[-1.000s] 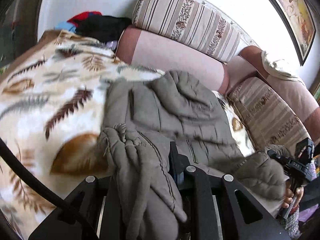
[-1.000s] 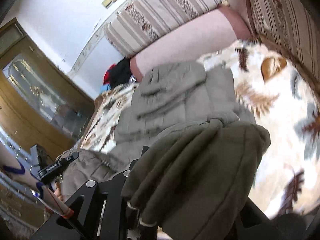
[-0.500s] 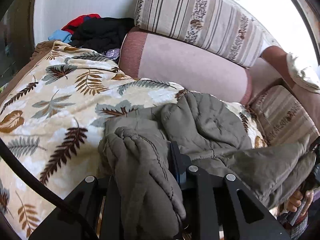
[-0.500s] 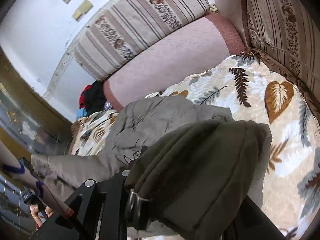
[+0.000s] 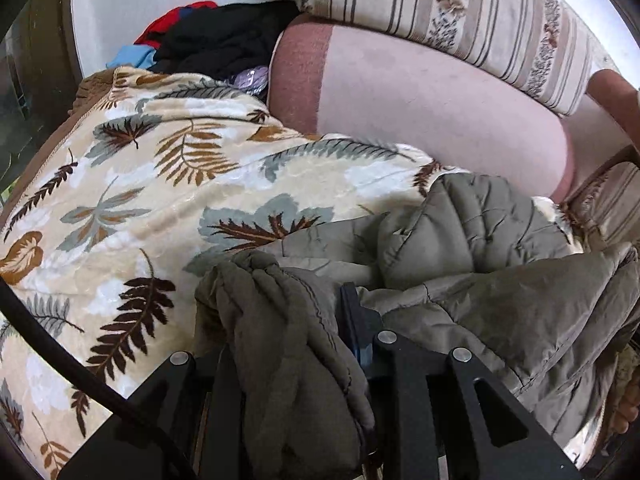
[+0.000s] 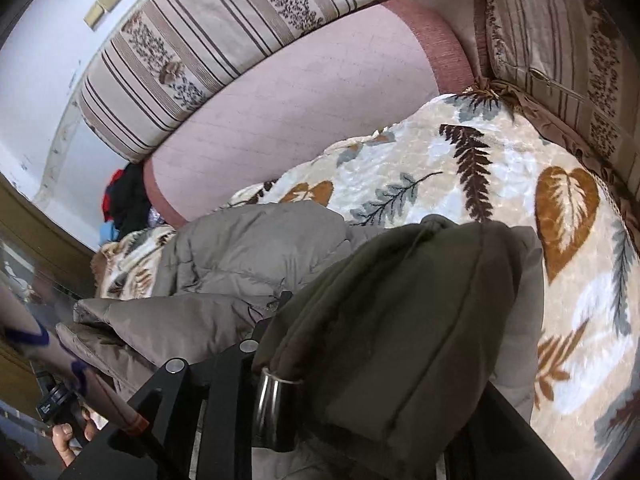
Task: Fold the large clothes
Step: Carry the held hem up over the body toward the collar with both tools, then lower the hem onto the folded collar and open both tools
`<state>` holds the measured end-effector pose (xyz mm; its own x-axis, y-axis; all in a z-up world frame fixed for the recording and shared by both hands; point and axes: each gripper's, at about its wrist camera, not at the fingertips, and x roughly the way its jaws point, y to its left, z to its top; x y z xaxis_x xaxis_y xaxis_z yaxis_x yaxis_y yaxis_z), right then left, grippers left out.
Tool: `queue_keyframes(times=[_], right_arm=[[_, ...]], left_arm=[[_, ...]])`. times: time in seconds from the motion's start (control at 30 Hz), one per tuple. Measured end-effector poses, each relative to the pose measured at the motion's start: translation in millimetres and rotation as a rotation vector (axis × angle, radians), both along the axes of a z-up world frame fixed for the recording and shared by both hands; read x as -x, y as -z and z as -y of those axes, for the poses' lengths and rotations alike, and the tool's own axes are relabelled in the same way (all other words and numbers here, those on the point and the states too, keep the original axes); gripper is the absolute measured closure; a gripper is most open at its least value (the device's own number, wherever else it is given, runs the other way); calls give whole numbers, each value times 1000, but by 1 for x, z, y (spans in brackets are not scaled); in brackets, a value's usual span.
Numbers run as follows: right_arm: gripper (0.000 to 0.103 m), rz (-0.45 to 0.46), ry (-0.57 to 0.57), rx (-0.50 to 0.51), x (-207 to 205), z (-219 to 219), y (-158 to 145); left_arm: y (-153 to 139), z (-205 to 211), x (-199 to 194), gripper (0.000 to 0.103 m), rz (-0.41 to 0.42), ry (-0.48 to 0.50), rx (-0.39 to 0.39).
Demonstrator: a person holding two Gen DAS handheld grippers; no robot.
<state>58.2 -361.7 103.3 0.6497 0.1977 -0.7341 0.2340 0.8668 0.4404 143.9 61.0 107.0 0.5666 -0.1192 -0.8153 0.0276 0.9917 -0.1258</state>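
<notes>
Both tongs are squeezed tight on the puffy coat. Left gripper pinches a bunched edge, and right gripper pinches a thick dark fold. Between them the coat sags on the near part of the leafy blanket, its far part lying by the pink sofa back. Thick cloth could slip out if one pull is harder, and the fold would go crooked.

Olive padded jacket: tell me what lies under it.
Under the olive padded jacket lies the leaf-print blanket, spread over the sofa seat in front of the pink backrest. The blanket beneath the jacket's middle is covered, so anything there cannot be seen.
</notes>
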Motion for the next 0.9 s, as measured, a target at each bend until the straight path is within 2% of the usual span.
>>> queue_keyframes(times=[0.13,0.33,0.6,0.77,0.9], right_arm=[[76,-22,-15,41,-19,-7,8],[76,-57,-7,64,-49,-17,23],[72,-63,3,64,-60,-20,45],[71,-63,12,29,-56,-15,52],[70,-61,2,82,-45,-21,45]], left_arm=[[17,-4,-9,80,-18,-16,0],[28,-2,-20,80,-18,-42,-32],[39,5,-25,79,16,-49,-73],[37,10,-15,79,66,-44,-109],[20,15,2,77,99,-21,-153]])
